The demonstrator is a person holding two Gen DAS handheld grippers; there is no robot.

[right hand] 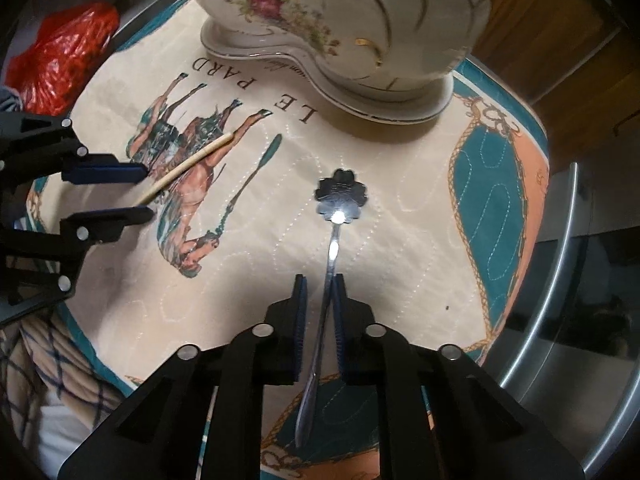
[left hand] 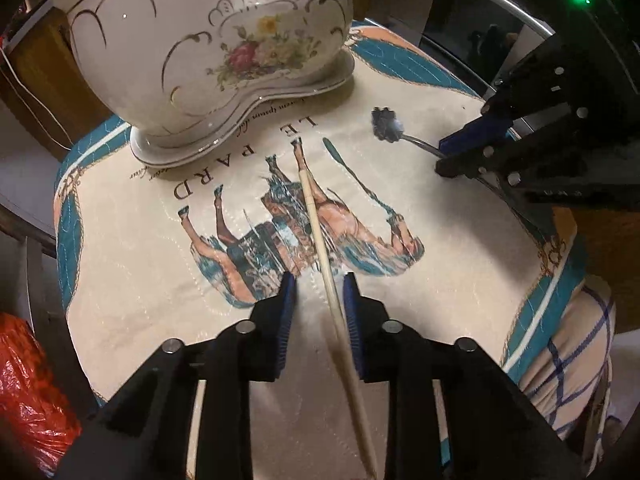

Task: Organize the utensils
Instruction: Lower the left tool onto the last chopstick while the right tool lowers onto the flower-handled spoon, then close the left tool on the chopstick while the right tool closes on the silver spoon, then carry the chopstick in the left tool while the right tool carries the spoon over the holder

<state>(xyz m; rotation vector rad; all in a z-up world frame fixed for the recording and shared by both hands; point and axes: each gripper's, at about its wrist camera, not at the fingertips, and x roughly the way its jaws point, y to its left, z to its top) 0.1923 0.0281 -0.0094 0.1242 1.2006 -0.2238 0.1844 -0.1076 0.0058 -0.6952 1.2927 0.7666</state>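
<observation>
Utensils number two: one chopstick between the open left tongs, one flower-bowled spoon between the still-gapped right tongs, beside one porcelain vase.

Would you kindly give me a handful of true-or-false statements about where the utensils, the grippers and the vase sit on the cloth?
1. The chopstick lies between the left gripper's fingers. True.
2. The spoon has a plain oval bowl. False: its bowl is flower-shaped.
3. The spoon's handle runs between the right gripper's fingers. True.
4. The porcelain vase lies tipped on its side. False: it stands upright on the printed cloth.
5. The chopstick is inside the vase. False: it lies flat on the cloth.
</observation>
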